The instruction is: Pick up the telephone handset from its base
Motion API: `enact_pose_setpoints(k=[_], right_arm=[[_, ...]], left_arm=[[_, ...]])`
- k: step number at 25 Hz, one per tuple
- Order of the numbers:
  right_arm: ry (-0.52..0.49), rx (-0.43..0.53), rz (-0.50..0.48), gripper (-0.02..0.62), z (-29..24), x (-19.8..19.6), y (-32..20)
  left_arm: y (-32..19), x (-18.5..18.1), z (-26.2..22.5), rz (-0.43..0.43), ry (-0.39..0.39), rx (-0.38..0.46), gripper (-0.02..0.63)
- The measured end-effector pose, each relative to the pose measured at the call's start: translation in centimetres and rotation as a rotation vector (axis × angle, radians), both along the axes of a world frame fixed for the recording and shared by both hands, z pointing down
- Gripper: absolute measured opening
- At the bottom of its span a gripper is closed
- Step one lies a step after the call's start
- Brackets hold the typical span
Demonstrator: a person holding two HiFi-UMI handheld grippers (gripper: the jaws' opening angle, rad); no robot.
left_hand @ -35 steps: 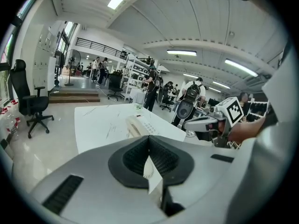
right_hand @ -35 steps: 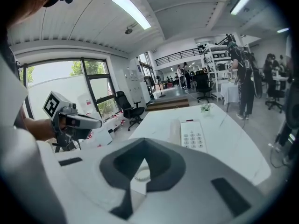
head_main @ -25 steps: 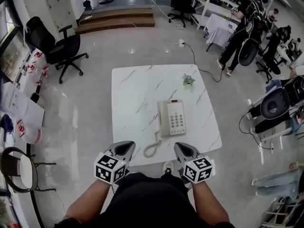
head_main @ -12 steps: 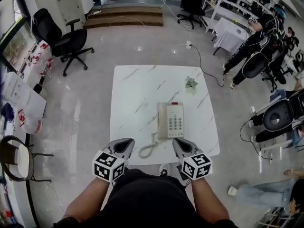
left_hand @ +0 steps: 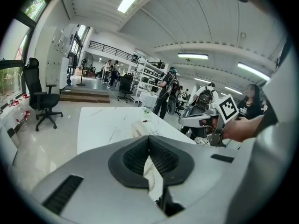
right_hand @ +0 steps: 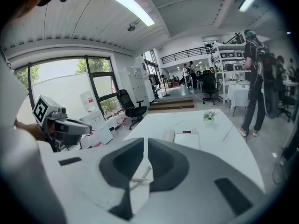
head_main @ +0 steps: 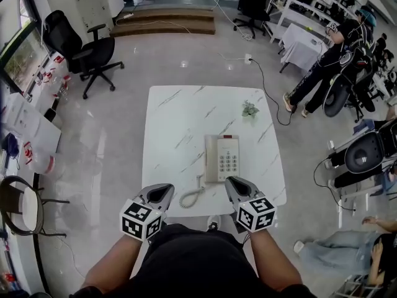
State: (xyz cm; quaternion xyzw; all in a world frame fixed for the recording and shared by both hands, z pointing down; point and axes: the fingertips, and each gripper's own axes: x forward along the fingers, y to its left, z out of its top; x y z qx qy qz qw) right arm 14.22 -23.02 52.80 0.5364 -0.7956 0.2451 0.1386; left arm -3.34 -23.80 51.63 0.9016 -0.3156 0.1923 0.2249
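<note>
A cream telephone (head_main: 227,159) sits on the white marble table (head_main: 180,117), with its handset (head_main: 211,159) lying in the cradle along its left side. The coiled cord (head_main: 189,197) trails toward the near table edge. My left gripper (head_main: 168,189) hovers over that edge, left of the cord, with its jaws shut and empty. My right gripper (head_main: 231,182) hangs just short of the phone's near end. Its jaws are opening to a thin slit with nothing between them. In the right gripper view the handset (right_hand: 169,135) and cord (right_hand: 140,176) lie ahead of the right gripper (right_hand: 148,141). The left gripper (left_hand: 149,139) shows its tips touching.
A small potted plant (head_main: 249,109) stands at the table's far right. A black office chair (head_main: 80,48) is off to the far left. People and equipment crowd the right side of the room, and steps (head_main: 164,20) lie beyond the table.
My right gripper has edged forward toward the phone's near end. The left gripper has hardly moved. The head view has shifted slightly.
</note>
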Motion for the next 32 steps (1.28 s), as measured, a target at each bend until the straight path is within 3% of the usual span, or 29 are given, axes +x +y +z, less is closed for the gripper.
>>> enact_pose_setpoints(k=[15,22,32], right_arm=[[0.084,-0.016,0.003,0.153,0.8,0.7,-1.2],[0.067,-0.079,0.023,0.155,3.0,0.6,-3.0],[0.119,-0.138,0.016,0.155,5.9,-1.1,-8.5]], left_arm=[[-0.2,0.7,0.2,0.008,0.012,-0.02,0.002],[-0.1,0.1,0.9,-0.007,0.016,-0.04,0.002],[0.7,-2.2,1.9,-0.08,0.018,-0.077,0.002]])
